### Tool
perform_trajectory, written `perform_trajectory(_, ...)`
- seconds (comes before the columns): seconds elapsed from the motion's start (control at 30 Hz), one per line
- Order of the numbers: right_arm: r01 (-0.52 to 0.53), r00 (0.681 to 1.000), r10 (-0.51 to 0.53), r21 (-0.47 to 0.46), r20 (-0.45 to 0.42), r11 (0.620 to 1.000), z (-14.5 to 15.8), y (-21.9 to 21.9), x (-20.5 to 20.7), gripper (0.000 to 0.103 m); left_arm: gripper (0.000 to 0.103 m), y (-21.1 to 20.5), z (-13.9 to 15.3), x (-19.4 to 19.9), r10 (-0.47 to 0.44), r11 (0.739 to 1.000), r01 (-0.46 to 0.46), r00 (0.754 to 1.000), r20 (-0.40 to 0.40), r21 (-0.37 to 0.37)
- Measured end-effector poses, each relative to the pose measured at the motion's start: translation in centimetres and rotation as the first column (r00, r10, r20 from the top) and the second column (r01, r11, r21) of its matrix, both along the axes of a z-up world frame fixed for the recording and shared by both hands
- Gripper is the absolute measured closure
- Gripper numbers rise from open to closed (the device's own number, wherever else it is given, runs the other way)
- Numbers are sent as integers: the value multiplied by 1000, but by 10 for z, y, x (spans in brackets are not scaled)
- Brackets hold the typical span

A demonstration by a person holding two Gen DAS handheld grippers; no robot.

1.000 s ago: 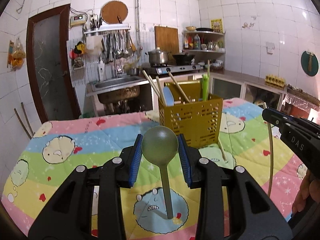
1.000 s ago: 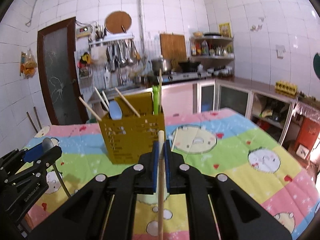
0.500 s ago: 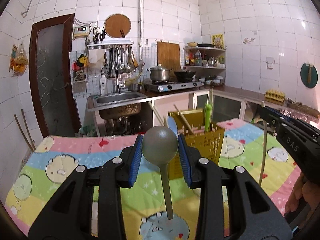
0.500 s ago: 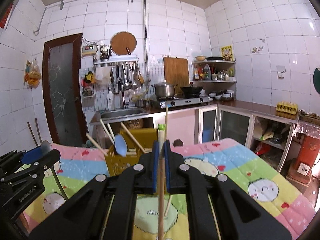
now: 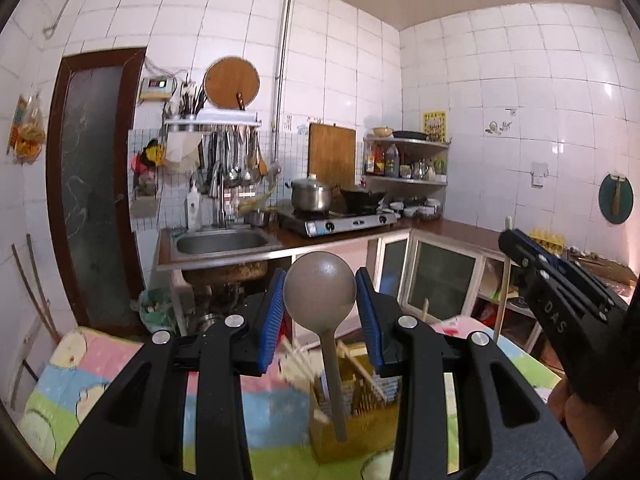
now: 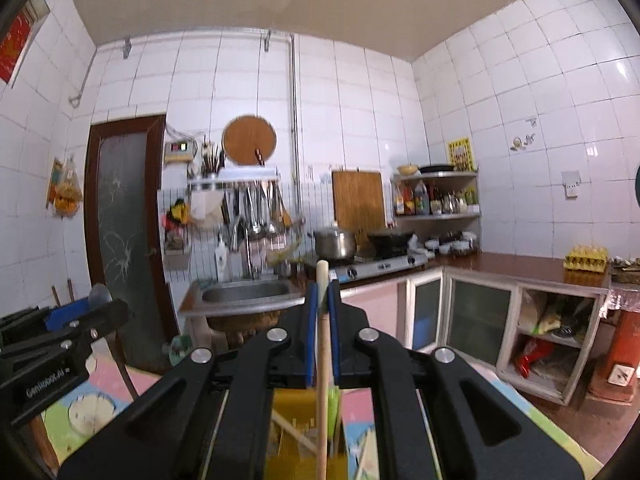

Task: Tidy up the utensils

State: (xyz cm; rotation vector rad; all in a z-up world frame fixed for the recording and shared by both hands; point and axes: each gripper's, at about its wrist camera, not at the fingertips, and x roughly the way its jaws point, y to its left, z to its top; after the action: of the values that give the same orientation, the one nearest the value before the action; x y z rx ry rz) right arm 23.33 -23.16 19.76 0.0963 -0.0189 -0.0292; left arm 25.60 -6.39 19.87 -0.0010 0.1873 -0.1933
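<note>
Left gripper (image 5: 320, 320) grasping grey ladle (image 5: 320, 292), right gripper (image 6: 323, 332) clenched on wooden chopstick (image 6: 322, 360); both above yellow utensil caddy (image 5: 352, 428).

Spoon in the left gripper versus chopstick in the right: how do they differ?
The spoon is grey-green with a wide round bowl; the chopstick is a thin pale wooden rod. The left gripper grips across the bowl, jaws apart; the right gripper is nearly closed. Both hang downward.
</note>
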Motion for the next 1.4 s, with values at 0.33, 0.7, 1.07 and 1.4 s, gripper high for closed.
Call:
perform_trajectory(0.33,-34,998,34,9,53,999,-15,-4,76,97,69,-23,-34,67,-8,1000,9,999,-37,19)
perform_trajectory(0.7,-48,994,43,-41,-103,998,-72,-6,82,96,56,-6,-90,74,-5,1000,6,990,-139,6)
perform_trajectory(1.07,-15,984,12,-14,-178,1000,-79,-11,-33,26,5,51,-70,-32,95,995,-95,995,-34,-22)
perform_trajectory(1.4,-23,960,24,9,-277,1000,-152,12,-133,7,5,76,-130,-122,146,989,-146,985,-95,10)
